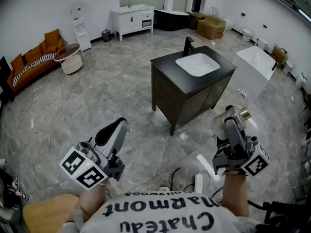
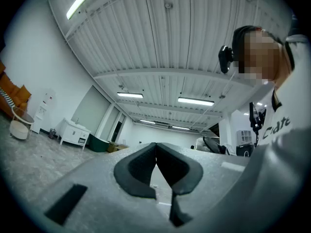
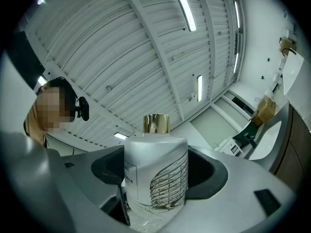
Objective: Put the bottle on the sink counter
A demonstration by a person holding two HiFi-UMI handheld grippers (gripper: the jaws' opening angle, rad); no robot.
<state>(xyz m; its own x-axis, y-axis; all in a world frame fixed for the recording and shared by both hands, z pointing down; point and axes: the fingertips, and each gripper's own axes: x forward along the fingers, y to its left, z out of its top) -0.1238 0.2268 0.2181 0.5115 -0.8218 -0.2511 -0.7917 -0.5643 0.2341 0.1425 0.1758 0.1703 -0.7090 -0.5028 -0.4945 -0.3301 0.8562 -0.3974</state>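
White bottle (image 3: 156, 171) with gold cap is gripped between the wide-spread fingers of the right gripper (image 1: 229, 126), held well apart from the black sink surface (image 1: 167, 64). The left gripper (image 2: 156, 152) is empty, its fingers pressed together.

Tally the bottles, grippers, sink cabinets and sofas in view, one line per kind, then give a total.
Bottles: 1, the bottle in the right gripper
Grippers: 2, that one and the left gripper
Sink cabinets: 2, the dark sink cabinet and the white sink cabinet
Sofas: 1, the sofa
Total: 6
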